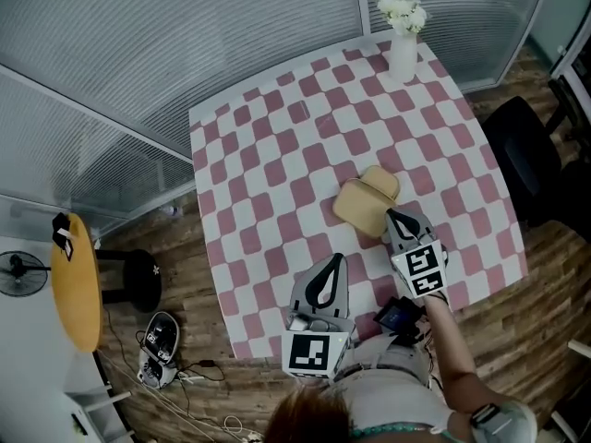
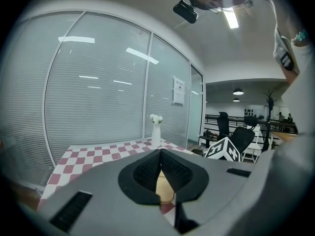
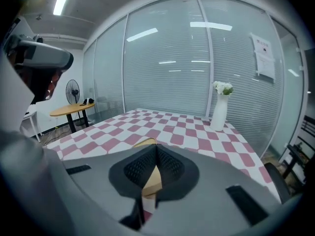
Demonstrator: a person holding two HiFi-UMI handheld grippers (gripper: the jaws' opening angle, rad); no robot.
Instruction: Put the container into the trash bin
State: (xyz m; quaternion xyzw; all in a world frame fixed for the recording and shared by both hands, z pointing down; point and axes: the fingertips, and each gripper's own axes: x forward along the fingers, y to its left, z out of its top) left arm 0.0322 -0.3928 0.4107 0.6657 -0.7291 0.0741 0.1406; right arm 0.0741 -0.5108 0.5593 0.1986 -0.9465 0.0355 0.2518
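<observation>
Just ahead of the right tool (image 1: pixel 391 213), pressed together like the left tool (image 1: pixel 337 259), a tan container (image 1: pixel 366 201) lies on the checked bench (image 1: pixel 277 155); its jaws should probably spread before meeting the near rim.

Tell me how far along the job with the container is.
Nothing looks done: the container lies on the checkered table, ungripped. In hand: the right gripper points at it from close by, jaws shut and empty; the left gripper, also shut, hangs back. Remaining: grasp, carry, drop. No bin is visible.
</observation>
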